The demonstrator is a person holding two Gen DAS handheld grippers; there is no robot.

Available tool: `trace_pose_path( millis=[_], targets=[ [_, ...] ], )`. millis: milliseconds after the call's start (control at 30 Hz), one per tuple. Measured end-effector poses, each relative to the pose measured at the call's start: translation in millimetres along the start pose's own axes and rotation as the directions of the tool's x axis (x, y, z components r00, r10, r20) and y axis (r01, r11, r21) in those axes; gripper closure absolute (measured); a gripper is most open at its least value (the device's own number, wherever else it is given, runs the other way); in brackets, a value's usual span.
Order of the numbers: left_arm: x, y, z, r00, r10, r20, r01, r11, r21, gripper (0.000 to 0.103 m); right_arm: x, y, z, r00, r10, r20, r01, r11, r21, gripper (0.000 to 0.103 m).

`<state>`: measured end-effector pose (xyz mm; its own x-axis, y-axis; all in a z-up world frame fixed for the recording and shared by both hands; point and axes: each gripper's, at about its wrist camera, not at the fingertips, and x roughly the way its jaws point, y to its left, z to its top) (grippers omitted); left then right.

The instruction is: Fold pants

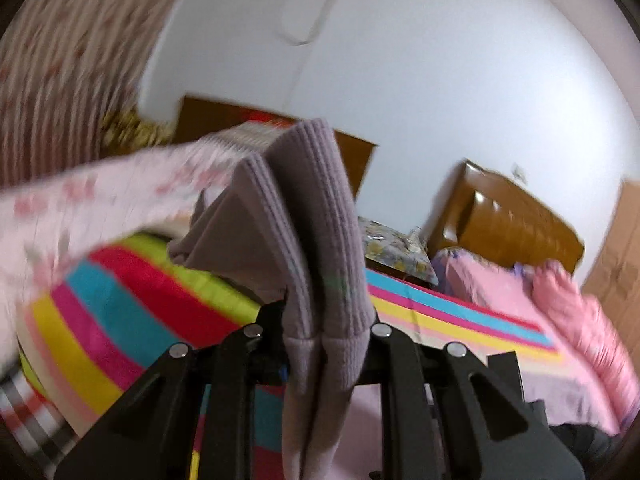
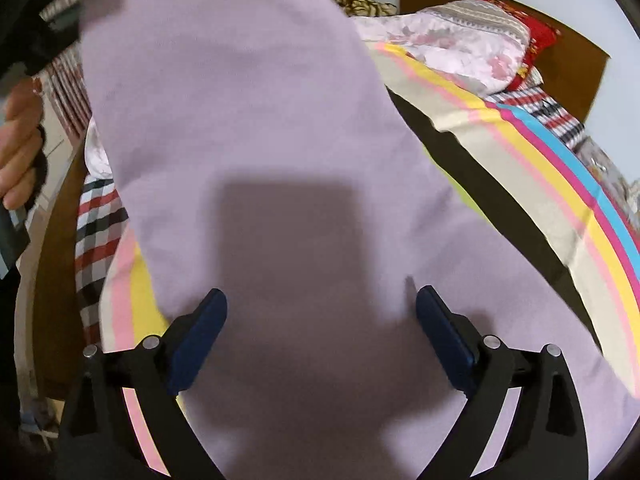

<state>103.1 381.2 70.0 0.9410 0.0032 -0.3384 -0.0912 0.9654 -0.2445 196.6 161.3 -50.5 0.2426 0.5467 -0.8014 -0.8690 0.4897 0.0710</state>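
Lilac pants (image 2: pixel 248 128) lie stretched over a rainbow-striped bedsheet (image 2: pixel 560 184). In the left wrist view my left gripper (image 1: pixel 324 332) is shut on the pants' ribbed end (image 1: pixel 316 216), which stands doubled up between the black jaws and hangs down below them, lifted above the bed. In the right wrist view my right gripper (image 2: pixel 320 312) is open, its blue pads (image 2: pixel 200 336) spread wide just above the flat lilac cloth, casting a shadow on it; nothing is pinched. A person's hand (image 2: pixel 18 152) holds the left gripper's handle at the left edge.
A pink floral quilt (image 2: pixel 464 48) and a red pillow (image 2: pixel 536 40) lie by a wooden headboard (image 2: pixel 576 52). A second bed with pink bedding (image 1: pixel 520 300) and a wooden headboard (image 1: pixel 508 220) stands to the right. A checked cloth (image 2: pixel 96 232) hangs off the bed's edge.
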Motion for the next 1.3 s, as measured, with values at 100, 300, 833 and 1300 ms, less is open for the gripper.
trace_pose_path(
  millis=[100,300,833,1300],
  targets=[
    [-8.4,-66.9,2.4,0.998,-0.056,0.003,0.055,0.988,0.147,0.085,-57.6,-40.8,-25.7,0.982,-0.047,0.180,0.001,0.969,0.248,0.011],
    [15.1,-210.5,-78.3,0.957,-0.213,-0.198,0.272,0.897,0.347,0.083,-171.8,-136.7,-137.9,0.894,-0.264,0.363,-0.044,0.754,0.655,0.010],
    [9.4,-171.5,-153.7,0.962,-0.098,-0.253,0.166,0.950,0.263,0.002,-221.4,-138.9,-272.0,0.903,-0.128,0.410,-0.242,0.636,0.733,0.014],
    [-19.1,-88.1,-166.1,0.984,-0.036,-0.173,0.029,0.999,-0.042,0.002,-153.9,-75.7,-224.6,0.989,0.010,0.148,-0.107,0.740,0.664,0.024]
  ],
)
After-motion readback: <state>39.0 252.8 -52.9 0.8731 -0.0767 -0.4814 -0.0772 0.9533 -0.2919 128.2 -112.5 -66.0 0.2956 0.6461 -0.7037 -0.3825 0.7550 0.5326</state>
